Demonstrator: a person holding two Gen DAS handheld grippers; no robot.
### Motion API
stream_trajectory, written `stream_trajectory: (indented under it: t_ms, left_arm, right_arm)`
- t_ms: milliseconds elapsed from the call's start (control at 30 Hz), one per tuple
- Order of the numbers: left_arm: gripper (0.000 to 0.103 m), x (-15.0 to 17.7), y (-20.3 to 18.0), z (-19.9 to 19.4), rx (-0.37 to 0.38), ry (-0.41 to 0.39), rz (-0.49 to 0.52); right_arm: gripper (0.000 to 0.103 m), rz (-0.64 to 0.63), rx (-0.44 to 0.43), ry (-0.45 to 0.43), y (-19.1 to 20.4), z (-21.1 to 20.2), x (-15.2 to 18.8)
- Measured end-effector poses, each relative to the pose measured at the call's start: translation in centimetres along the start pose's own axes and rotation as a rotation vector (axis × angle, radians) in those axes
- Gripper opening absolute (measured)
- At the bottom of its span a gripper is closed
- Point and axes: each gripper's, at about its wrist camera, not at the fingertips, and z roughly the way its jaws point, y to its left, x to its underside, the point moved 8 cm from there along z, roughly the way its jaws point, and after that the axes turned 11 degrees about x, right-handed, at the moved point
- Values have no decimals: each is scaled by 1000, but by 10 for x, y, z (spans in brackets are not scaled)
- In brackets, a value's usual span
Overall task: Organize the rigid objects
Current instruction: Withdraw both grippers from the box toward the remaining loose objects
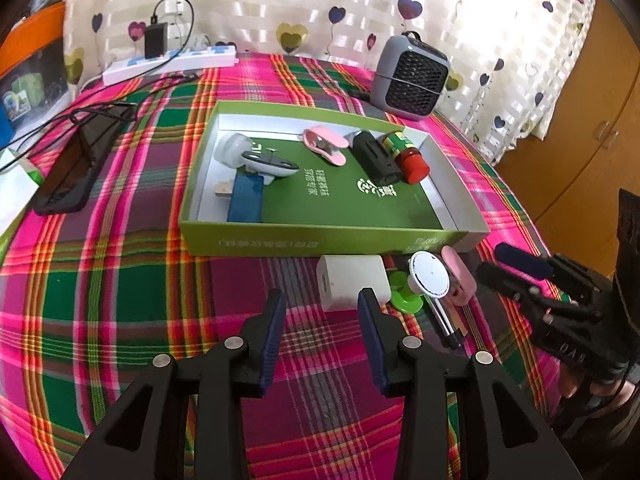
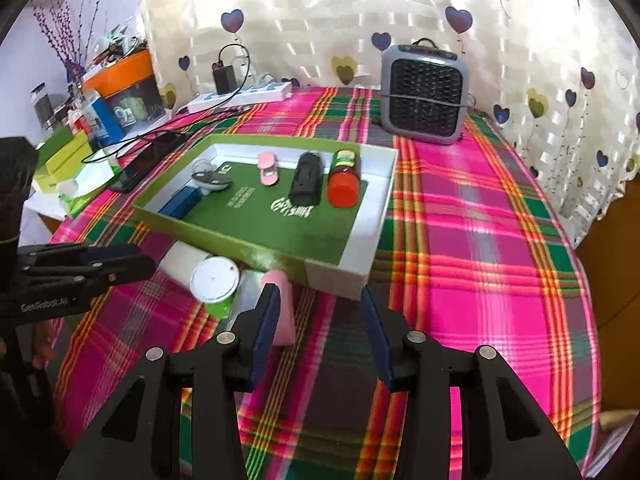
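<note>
Shallow green cardboard box [image 1: 320, 236] at centre of plaid-covered table [image 1: 120, 280] holds about 6 items. White plastic charger cube [image 1: 352, 282], white round disc [image 1: 430, 278], pink clip [image 1: 460, 276] outside, near front wall. Left gripper [image 1: 320, 312], right gripper [image 2: 318, 308]: jaws wide, empty.

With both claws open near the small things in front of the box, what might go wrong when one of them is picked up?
1. The white charger block, the white round cap on a green piece and the pink case lie packed together, so the left claw may push a neighbour while closing.
2. These things sit close against the green box wall, which may block a finger.
3. The right claw is close by; the two might collide.
</note>
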Motion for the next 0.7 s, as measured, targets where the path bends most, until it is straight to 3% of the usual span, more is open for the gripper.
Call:
stream_trajectory:
  t_ms: [433,700]
  left_arm:
    - [37,9,-19,16,68,48,38]
    - [37,17,-32,19,98,70,77]
  right_arm:
    - [44,-12,-53,41,15,9,10]
    - [44,-3,-21,77,9,20,14]
